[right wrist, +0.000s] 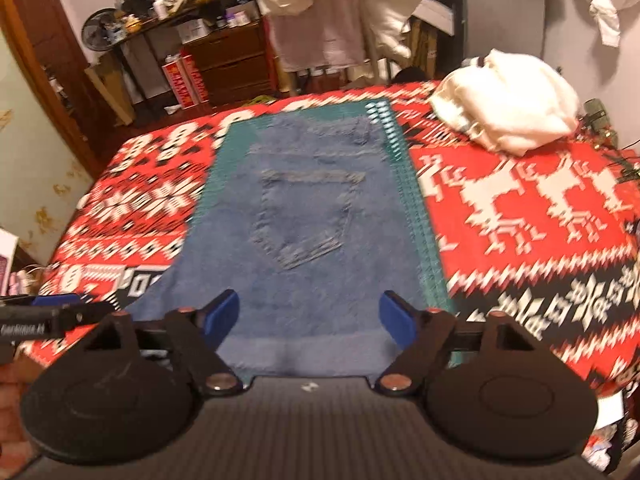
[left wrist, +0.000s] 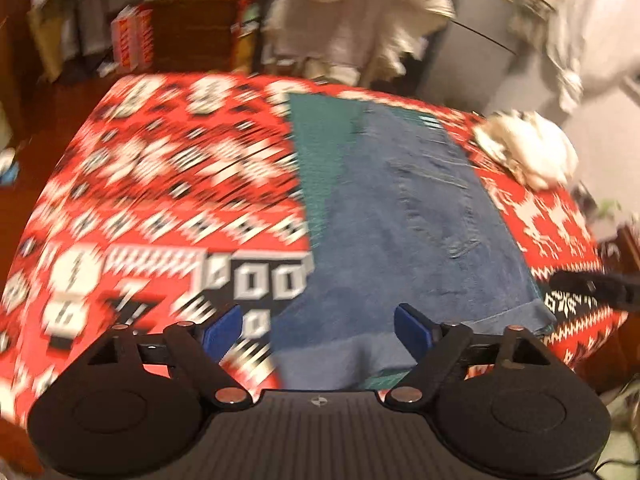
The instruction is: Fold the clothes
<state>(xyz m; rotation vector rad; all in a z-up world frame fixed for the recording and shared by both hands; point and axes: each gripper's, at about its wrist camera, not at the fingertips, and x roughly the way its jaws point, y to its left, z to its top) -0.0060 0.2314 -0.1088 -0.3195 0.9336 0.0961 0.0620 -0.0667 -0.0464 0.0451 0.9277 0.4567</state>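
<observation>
Looking through the left wrist view, the left tongs [left wrist: 318, 330] are hanging wide, nothing between the blue pads [left wrist: 222, 332], just above the near hem of the jeans [left wrist: 404, 240]. The jeans are lying flat on a green mat [left wrist: 320, 148], which is resting on the red patterned blanket [left wrist: 152, 184] covering the table. Their long axis is running away from the camera, hem near, waist far, leaning slightly to the left as it recedes. A white bundle [left wrist: 532, 152] is sitting at the far right corner, well apart from the jeans. This view is blurring heavily, so fine creases are not readable. The dark tip of the other tool is showing at the right edge.

Turning to the right wrist view, the right tongs [right wrist: 310, 322] are also standing wide and empty, hovering over the near hem of the jeans [right wrist: 304, 216]. Here a back pocket [right wrist: 304, 220] is facing up, with the waistband at the far end near the mat's [right wrist: 416, 216] far edge. The white bundle [right wrist: 508, 116] is lying on the blanket [right wrist: 520, 208] to the far right.

Judging the risk: both tongs are seeming to aim at the hem, and the denim appears already doubled, so a shallow pinch is likely catching only the top layer, letting the layers slide apart. A deep pinch could be snagging the mat or blanket too. Uneven lifting would be skewing the fold off its long axis.
</observation>
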